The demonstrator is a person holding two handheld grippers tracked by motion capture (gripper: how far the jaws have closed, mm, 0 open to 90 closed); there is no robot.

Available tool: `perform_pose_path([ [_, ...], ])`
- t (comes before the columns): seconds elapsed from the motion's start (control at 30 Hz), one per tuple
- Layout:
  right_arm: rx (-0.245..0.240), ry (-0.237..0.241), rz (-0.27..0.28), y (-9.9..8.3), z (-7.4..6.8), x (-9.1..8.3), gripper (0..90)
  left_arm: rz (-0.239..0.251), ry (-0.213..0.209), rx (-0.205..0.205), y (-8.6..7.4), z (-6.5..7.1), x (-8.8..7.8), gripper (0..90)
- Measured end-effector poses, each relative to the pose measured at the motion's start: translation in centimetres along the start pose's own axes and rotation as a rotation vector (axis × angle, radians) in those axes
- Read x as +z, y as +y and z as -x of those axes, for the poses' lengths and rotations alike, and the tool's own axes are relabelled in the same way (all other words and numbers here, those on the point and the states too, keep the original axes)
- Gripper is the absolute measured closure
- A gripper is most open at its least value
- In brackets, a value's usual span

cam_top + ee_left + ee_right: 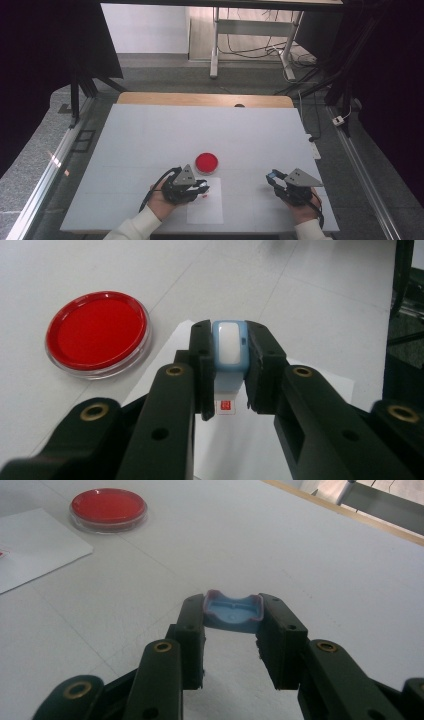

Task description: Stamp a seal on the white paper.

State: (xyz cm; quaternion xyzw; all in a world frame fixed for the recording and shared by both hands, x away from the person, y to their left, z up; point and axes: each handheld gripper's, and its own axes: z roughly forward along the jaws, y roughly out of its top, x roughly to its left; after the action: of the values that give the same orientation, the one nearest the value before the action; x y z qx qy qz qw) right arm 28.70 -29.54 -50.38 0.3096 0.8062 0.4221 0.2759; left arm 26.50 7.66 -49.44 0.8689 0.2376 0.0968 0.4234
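Stamping looks part done: my left gripper [228,371] pinches the blue stamp [229,347] above the paper [310,390], which bears 1 red mark [226,406], my right gripper [231,630] pinches its cap [233,611] (recapping remains).

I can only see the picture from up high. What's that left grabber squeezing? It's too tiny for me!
Observer: The left gripper is shut on a small blue stamp with a white face.
Operator: And the other grabber?
Observer: The right gripper is shut on a shallow blue cap, with its hollow side facing the gripper's camera.
Operator: Is there a print on the paper?
Observer: Yes. The paper has a little square red mark, seen between the jaws just under the stamp in the left gripper view.
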Motion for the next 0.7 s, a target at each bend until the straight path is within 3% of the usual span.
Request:
perform_pose_path([
  [0.7, -0.001, 0.001, -0.001, 0.0, -0.1, 0.2, 64.1, 0.078, -0.016, -0.069, 0.8, -1.1, -1.0, 75.1],
])
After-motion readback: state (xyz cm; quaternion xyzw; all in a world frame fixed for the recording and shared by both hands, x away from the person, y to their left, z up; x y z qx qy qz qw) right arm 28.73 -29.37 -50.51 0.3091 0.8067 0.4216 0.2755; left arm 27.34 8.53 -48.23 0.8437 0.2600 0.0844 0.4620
